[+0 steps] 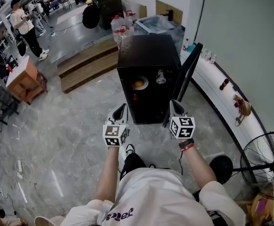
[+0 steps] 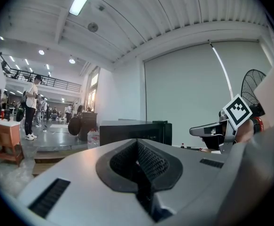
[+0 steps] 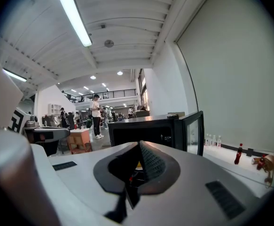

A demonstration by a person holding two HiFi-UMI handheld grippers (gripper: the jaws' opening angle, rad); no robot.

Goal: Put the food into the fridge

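Observation:
A small black fridge (image 1: 148, 74) stands on the floor ahead with its door (image 1: 188, 76) swung open to the right. Inside it I see a white plate of orange food (image 1: 139, 83) and a small pale item (image 1: 160, 76) beside it. My left gripper (image 1: 121, 108) hovers shut and empty before the fridge's lower left corner. My right gripper (image 1: 173, 103) is shut and empty too, close to the door's lower edge. The left gripper view shows the left gripper (image 2: 137, 161) with its jaws together, the fridge (image 2: 132, 131) beyond. In the right gripper view, the right gripper (image 3: 139, 166) points at the fridge (image 3: 146, 132).
A white curved ledge (image 1: 212, 95) on the right carries a red bottle (image 1: 224, 84) and a brown toy (image 1: 242, 107). A floor fan (image 1: 263, 159) stands at the lower right. Wooden steps (image 1: 87, 62), a wooden table (image 1: 24, 79) and people (image 1: 26, 27) are at the back left.

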